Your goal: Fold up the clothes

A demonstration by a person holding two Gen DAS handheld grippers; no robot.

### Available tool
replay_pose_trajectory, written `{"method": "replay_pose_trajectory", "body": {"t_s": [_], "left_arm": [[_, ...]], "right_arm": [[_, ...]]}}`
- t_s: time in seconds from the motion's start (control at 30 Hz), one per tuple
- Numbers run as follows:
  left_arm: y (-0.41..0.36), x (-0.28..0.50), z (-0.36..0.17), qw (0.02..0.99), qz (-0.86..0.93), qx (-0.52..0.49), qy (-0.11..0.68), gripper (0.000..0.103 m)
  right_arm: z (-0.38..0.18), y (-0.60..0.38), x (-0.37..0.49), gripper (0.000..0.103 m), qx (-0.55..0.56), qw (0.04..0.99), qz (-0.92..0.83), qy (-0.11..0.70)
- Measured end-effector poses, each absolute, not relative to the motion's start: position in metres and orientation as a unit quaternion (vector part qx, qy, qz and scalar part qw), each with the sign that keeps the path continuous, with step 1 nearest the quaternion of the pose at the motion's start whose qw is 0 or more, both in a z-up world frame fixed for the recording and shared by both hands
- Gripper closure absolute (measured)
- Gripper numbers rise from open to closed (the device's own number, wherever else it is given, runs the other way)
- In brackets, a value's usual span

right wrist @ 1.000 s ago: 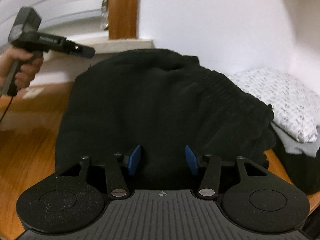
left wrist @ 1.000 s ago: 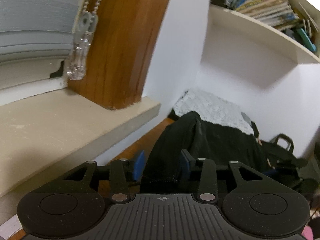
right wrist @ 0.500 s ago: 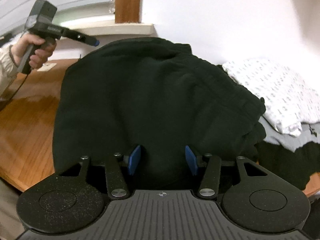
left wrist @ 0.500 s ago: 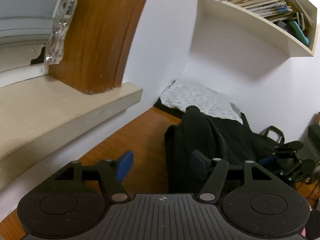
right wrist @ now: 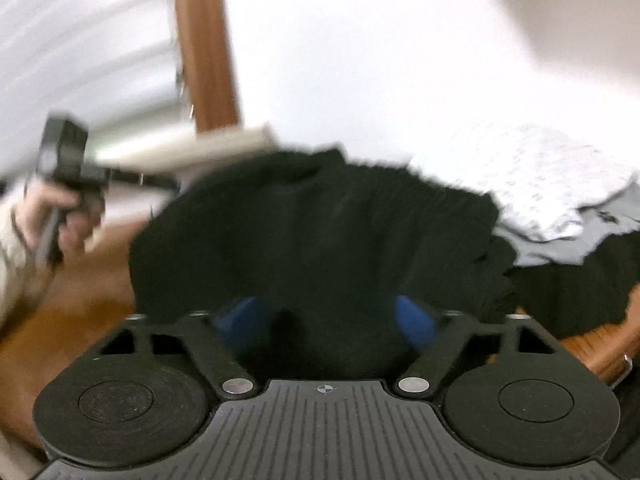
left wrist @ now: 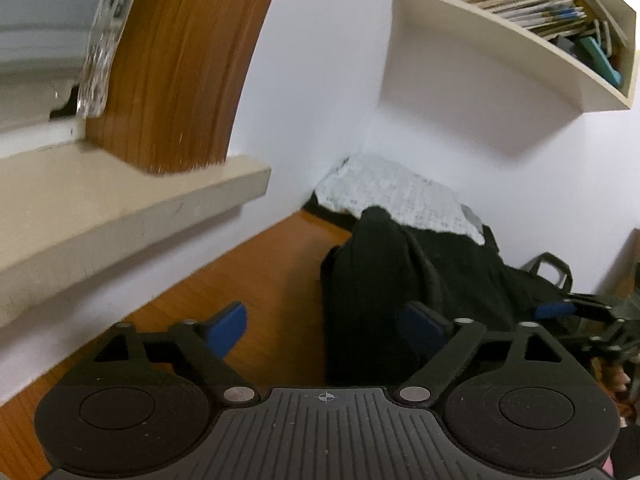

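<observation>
A black garment (left wrist: 404, 280) lies in a folded heap on the wooden table (left wrist: 260, 280); it fills the middle of the right wrist view (right wrist: 320, 232). My left gripper (left wrist: 324, 330) is open and empty, its right finger beside the garment's near edge. My right gripper (right wrist: 324, 320) is open, its blue pads either side of the garment's near edge; the view is blurred. The left gripper also shows in the right wrist view (right wrist: 80, 172), held in a hand at far left.
A white patterned cloth (left wrist: 396, 196) lies on a grey and black pile (right wrist: 592, 248) behind the garment. A beige window sill (left wrist: 120, 208) and wooden frame (left wrist: 180, 64) stand at left. A wall shelf with books (left wrist: 520, 20) hangs above.
My left gripper let go of the garment, opened wide and drew back left. My right gripper has opened from its hold on the garment's near edge, and the garment has settled lower.
</observation>
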State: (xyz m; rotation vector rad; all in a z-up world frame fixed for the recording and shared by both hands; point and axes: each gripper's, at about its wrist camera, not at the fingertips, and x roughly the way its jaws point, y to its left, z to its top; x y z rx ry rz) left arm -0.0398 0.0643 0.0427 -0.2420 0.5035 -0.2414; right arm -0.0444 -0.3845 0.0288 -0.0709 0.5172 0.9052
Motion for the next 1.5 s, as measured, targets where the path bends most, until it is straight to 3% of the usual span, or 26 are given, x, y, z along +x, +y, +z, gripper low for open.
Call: {"method": "replay_pose_trajectory", "body": {"t_s": [0.03,0.1,0.37,0.67,0.97,1.27,1.5], "left_arm": [[0.063,-0.041,0.045,0.955,-0.121,-0.117,0.245,0.009],[0.061,-0.043,0.048,0.956,-0.127,-0.114,0.240,0.004],[0.056,-0.044,0.050,0.956,-0.136,-0.104,0.237,0.000],[0.061,-0.008,0.045,0.947,-0.127,-0.112,0.272,0.000],[0.054,0.031,0.041,0.928,-0.181,-0.129,0.298,0.001],[0.053,0.025,0.061,0.932,-0.210,-0.143,0.258,0.000],[0.030,0.060,0.043,0.913,-0.193,-0.092,0.347,0.001]], "right_arm": [[0.030,-0.392,-0.049,0.007,-0.016,0.873,0.425,0.239],[0.027,-0.402,-0.052,0.007,0.005,0.882,0.403,0.242],[0.012,-0.418,-0.024,0.007,0.067,0.921,0.265,0.279],[-0.006,-0.410,0.015,0.002,0.107,0.891,0.301,0.323],[-0.015,-0.413,0.030,0.008,0.131,0.878,0.329,0.323],[-0.021,-0.405,0.034,0.008,0.123,0.872,0.349,0.321],[-0.019,-0.398,0.039,0.015,0.110,0.874,0.346,0.324]]}}
